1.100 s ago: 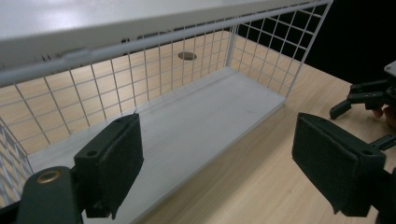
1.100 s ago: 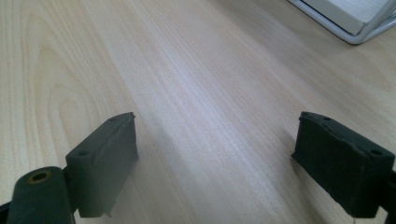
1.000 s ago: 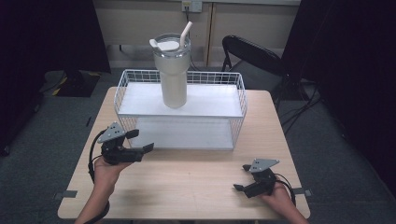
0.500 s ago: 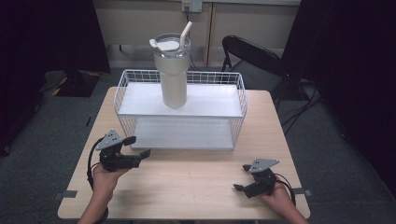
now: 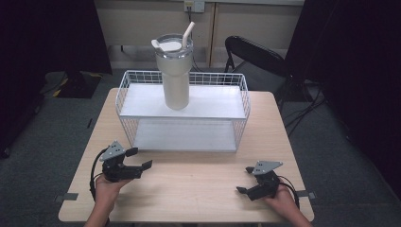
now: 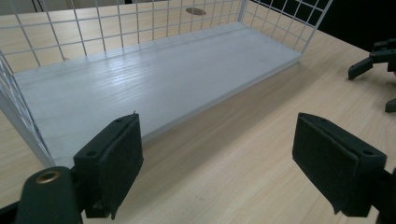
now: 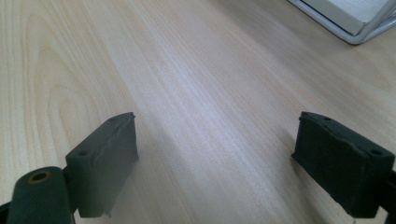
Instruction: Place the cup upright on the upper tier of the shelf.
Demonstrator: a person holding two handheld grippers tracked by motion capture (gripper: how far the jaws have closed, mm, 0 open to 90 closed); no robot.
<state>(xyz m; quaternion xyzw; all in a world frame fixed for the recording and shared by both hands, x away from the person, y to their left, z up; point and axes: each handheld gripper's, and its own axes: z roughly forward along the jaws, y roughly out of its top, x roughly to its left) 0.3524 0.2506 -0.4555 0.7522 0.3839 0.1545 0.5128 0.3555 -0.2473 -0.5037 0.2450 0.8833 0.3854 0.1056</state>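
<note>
Left gripper (image 5: 142,166): held in the person's left hand (image 5: 108,187) at the near left of the bench (image 5: 198,189); its jaws stand wide apart with nothing between them. It sits just in front of the wire rack's near left corner, low over the wood; whether it touches the bench cannot be told.

Left gripper view: the two black jaws rise from the bottom, spread wide, and point at the lower shelf (image 6: 154,79) of the rack, which is bare white board. The other gripper shows at the far right edge.

Wire rack (image 5: 124,94): white, two shelves, standing at the middle of the bench toward its far side.

Tumbler (image 5: 175,75): cream, with a lid and a straw, upright on the rack's upper shelf near its middle, well apart from both grippers.

Right gripper (image 5: 242,191): held in the person's right hand (image 5: 283,201) at the near right of the bench, pointing left; jaws wide, holding nothing.

Right gripper view: the jaws are spread over bare wood, with a corner of the rack at the top right.
</note>
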